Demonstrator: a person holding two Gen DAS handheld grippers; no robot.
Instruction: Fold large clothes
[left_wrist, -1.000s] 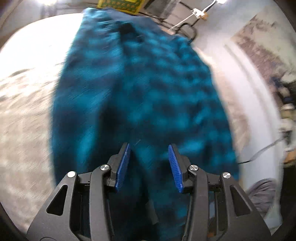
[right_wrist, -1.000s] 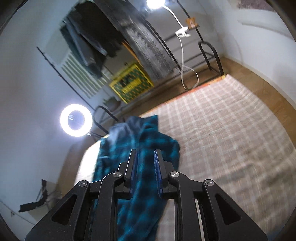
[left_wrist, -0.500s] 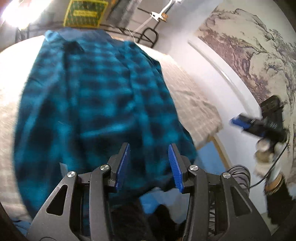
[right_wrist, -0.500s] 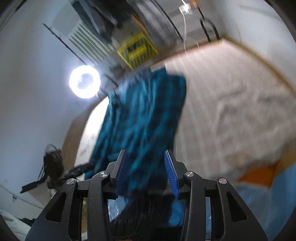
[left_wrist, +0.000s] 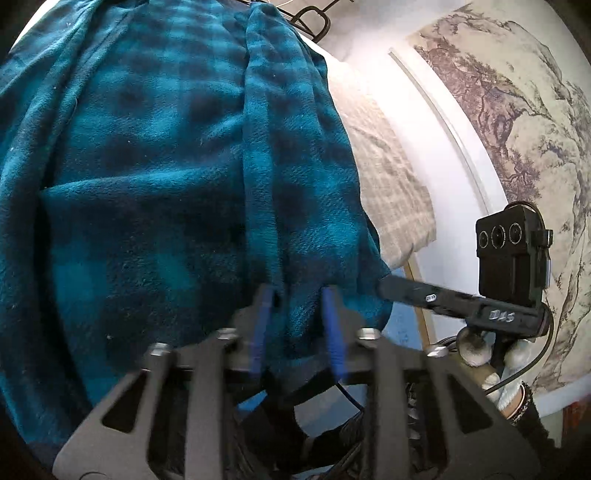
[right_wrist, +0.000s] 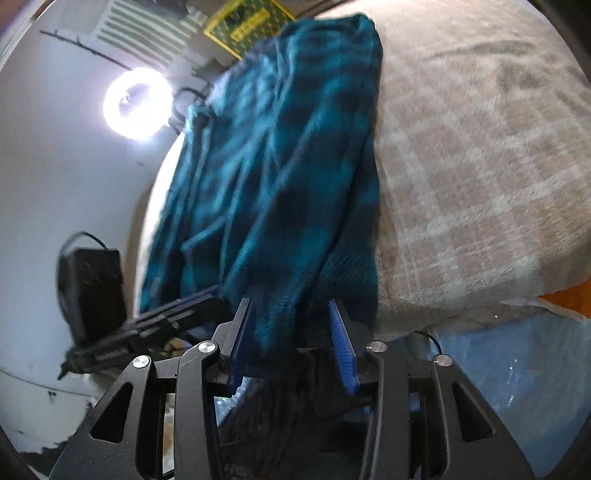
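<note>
A teal and black plaid garment (left_wrist: 166, 166) lies lengthwise on the bed, its near hem hanging over the edge. My left gripper (left_wrist: 297, 291) is closing on that hem, and a bunch of cloth fills the gap between its blurred pads. In the right wrist view the garment (right_wrist: 280, 147) stretches away, and my right gripper (right_wrist: 290, 306) straddles the hem at the right corner. Its jaws are closing but still wide, so the cloth is not pinched. Each view shows the other gripper at the hem: the right gripper (left_wrist: 382, 284) and the left gripper (right_wrist: 216, 291).
The bed carries a beige checked bedspread (right_wrist: 480, 166) and ends just below the hem. A gloved hand (left_wrist: 476, 347) holds the right tool. A ring light (right_wrist: 138, 105) and a yellow crate (right_wrist: 247, 24) stand beyond the far end. A painted wall (left_wrist: 517, 110) is at right.
Both grippers came down and in to the garment's near hem. The left jaws narrowed around the cloth. The right jaws went from nearly shut to wide, now over the hem.
</note>
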